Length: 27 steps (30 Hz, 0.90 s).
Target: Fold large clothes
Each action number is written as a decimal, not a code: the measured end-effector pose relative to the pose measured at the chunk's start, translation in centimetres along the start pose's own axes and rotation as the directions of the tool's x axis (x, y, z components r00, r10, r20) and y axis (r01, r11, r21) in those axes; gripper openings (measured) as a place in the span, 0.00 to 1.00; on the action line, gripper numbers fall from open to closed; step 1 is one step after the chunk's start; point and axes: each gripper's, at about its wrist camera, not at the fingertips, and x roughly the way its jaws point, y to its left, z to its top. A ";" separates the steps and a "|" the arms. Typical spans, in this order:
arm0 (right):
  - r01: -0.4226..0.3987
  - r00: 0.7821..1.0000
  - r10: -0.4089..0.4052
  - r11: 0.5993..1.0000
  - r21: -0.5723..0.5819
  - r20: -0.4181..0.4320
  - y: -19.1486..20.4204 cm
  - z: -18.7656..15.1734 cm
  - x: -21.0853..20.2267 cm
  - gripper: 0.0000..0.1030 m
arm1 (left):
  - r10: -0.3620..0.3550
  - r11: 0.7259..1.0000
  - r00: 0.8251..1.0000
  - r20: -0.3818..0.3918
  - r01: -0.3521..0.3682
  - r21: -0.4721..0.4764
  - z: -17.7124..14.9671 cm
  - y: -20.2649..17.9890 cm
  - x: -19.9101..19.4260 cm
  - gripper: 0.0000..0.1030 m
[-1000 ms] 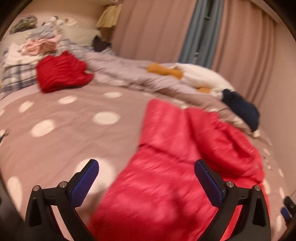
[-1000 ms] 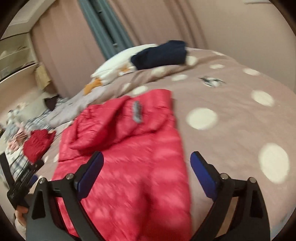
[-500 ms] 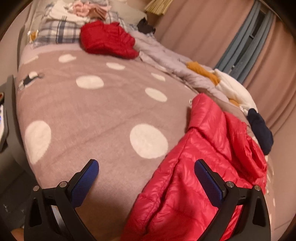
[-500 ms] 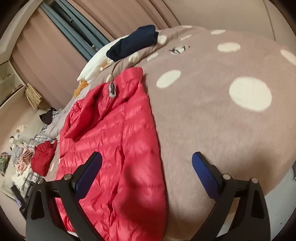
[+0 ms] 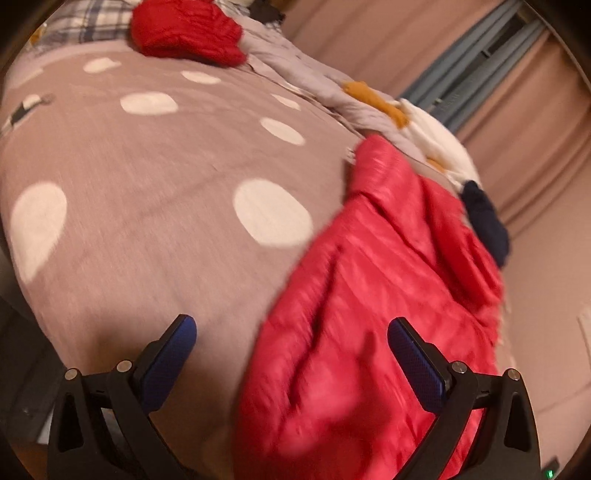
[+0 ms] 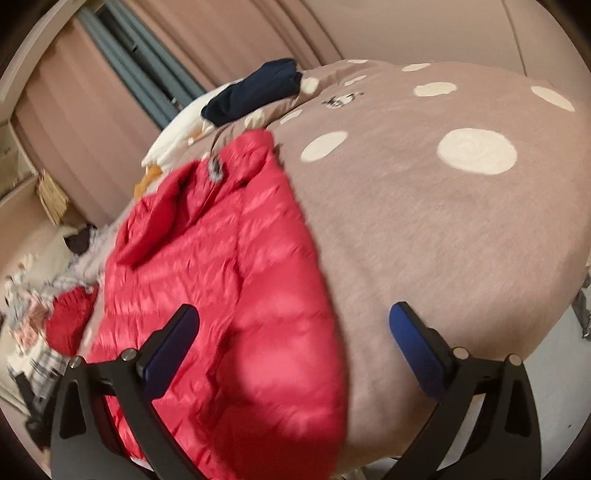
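Bedroom: pink curtains point(image 5: 369, 40) behind a bed point(image 5: 147, 177) covered in a taupe blanket with cream dots.
Red puffer jacket point(image 5: 369, 295): spread flat on the bed, hood away from the jaws, hem at the near edge of the mattress; in the left wrist view under and ahead of the right-hand finger, in the right wrist view point(image 6: 229, 266) under and ahead of the left-hand finger.
Left gripper point(image 5: 291, 354): jaws wide apart, empty, hovering above the jacket's left side edge near the hem.
Right gripper point(image 6: 291, 343): jaws wide apart, empty, hovering above the jacket's right side edge near the hem.
Change since a second ago: both cameras swung from a low look along the jacket to a steeper look down at the bed edge; jacket now larger in frame and closer to the jaws; both frames motion-blurred, so still on the move.
Meaning for the task: judged as an approach to the two hem corners, no fold of this jacket begun yet.
Next need: a clamp on a hem corner with each side, through slippery, puffy fabric.
Beyond the jaws: second red garment point(image 5: 184, 31) bunched at far left, navy garment point(image 6: 255, 92) and white pillow point(image 5: 439, 147) past the hood.
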 end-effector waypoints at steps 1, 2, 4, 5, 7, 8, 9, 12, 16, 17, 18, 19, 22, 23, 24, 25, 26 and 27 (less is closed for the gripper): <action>0.009 1.000 -0.009 1.000 -0.010 0.002 0.5 -0.3 0.1 1.00 | -0.028 1.000 0.999 -0.019 0.028 0.008 -0.5 -0.1 -0.2 0.99; 0.002 1.000 -0.002 1.000 -0.009 -0.001 1.0 -0.7 0.1 1.00 | -0.055 0.998 0.998 -0.033 0.056 0.010 -1.0 -0.2 -0.4 0.99; -0.040 0.999 0.041 0.999 0.028 -0.019 1.6 -1.5 0.1 1.00 | -0.106 0.994 0.993 -0.044 0.106 -0.012 -1.6 -0.1 -0.8 0.99; -0.057 0.998 0.058 0.997 0.051 -0.020 1.8 -1.8 0.0 1.00 | -0.149 0.988 0.987 -0.051 0.147 -0.041 -2.0 0.2 -1.0 0.99; -0.110 0.993 0.115 0.987 0.116 -0.033 1.9 -2.2 -0.3 1.00 | -0.234 0.969 0.970 -0.062 0.227 -0.102 -2.5 0.8 -1.3 0.99; -0.149 0.986 0.159 0.976 0.162 -0.051 1.8 -2.3 -0.2 1.00 | -0.310 0.941 0.947 -0.080 0.294 -0.165 -2.7 1.4 -1.3 0.99; -0.194 0.975 0.213 0.955 0.224 -0.066 1.5 -2.3 -0.2 1.00 | -0.361 0.918 0.928 -0.091 0.336 -0.211 -3.0 1.8 -1.2 0.99; -0.295 0.931 0.353 0.876 0.382 -0.091 0.5 -2.6 0.4 1.00 | -0.441 0.869 0.893 -0.087 0.401 -0.290 -3.1 2.5 -0.9 0.99; -0.342 0.890 0.436 0.832 0.436 -0.135 0.8 -3.5 1.1 1.00 | -0.505 0.836 0.857 -0.106 0.454 -0.309 -3.0 2.1 -0.4 0.99; -0.345 0.887 0.439 0.835 0.429 -0.141 1.2 -3.7 1.1 1.00 | -0.535 0.820 0.836 -0.121 0.479 -0.312 -3.2 1.6 -0.1 0.99; -0.348 0.886 0.439 0.840 0.417 -0.146 1.6 -3.8 1.0 1.00 | -0.561 0.807 0.817 -0.135 0.502 -0.312 -3.3 1.2 0.0 0.99; -0.350 0.884 0.440 0.849 0.397 -0.161 2.2 -3.9 1.1 1.00 | -0.582 0.797 0.798 -0.155 0.522 -0.304 -3.4 0.6 0.2 0.99; -0.379 0.862 0.475 0.836 0.397 -0.178 3.2 -4.2 1.5 1.00 | -0.533 0.842 0.823 -0.199 0.492 -0.220 -3.5 -1.5 0.6 0.99; -0.375 0.867 0.467 0.842 0.389 -0.174 3.2 -4.1 1.6 1.00 | -0.513 0.854 0.837 -0.190 0.474 -0.214 -3.4 -1.8 0.6 0.99; -0.371 0.873 0.457 0.849 0.378 -0.170 3.3 -3.9 1.7 0.99 | -0.507 0.856 0.841 -0.186 0.467 -0.224 -3.3 -1.8 0.8 0.98; -0.367 0.878 0.449 0.854 0.368 -0.166 3.3 -3.6 1.9 0.97 | -0.505 0.855 0.844 -0.182 0.460 -0.238 -3.2 -1.7 0.8 0.97; -0.365 0.882 0.444 0.857 0.365 -0.160 3.2 -3.2 2.0 0.96 | -0.495 0.858 0.851 -0.175 0.447 -0.254 -3.0 -1.7 0.9 0.96; -0.365 0.884 0.442 0.857 0.365 -0.154 3.1 -2.9 2.2 0.94 | -0.476 0.867 0.864 -0.167 0.429 -0.252 -2.8 -1.8 1.0 0.91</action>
